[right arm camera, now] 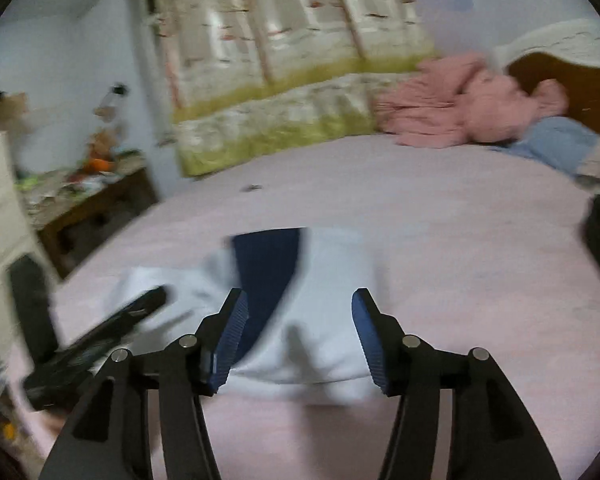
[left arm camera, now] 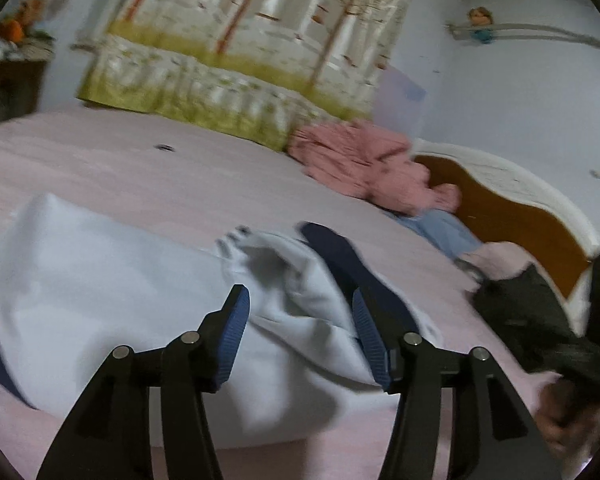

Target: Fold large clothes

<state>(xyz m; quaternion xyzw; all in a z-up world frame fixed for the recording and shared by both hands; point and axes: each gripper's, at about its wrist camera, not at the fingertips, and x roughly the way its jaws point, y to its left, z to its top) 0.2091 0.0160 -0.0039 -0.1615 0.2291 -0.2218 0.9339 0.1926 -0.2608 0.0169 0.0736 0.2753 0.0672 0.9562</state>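
Observation:
A pale blue-white garment with a navy panel (left arm camera: 112,292) lies rumpled on the pink bedsheet (left arm camera: 140,168). It also shows in the right wrist view (right arm camera: 324,280), navy panel (right arm camera: 268,264) on top. My left gripper (left arm camera: 300,300) is open, just above the garment's folded right part, holding nothing. My right gripper (right arm camera: 300,300) is open above the garment's near edge, holding nothing. The right gripper shows as a dark blurred shape at the right in the left wrist view (left arm camera: 548,320); the left one shows at the left in the right wrist view (right arm camera: 100,340).
A pile of pink clothes (left arm camera: 364,164) and a light blue item (left arm camera: 440,228) lie by the wooden headboard (left arm camera: 520,216). A tree-print curtain (left arm camera: 260,40) hangs behind the bed. A cluttered side table (right arm camera: 84,196) and a white cabinet (right arm camera: 0,216) stand at the left.

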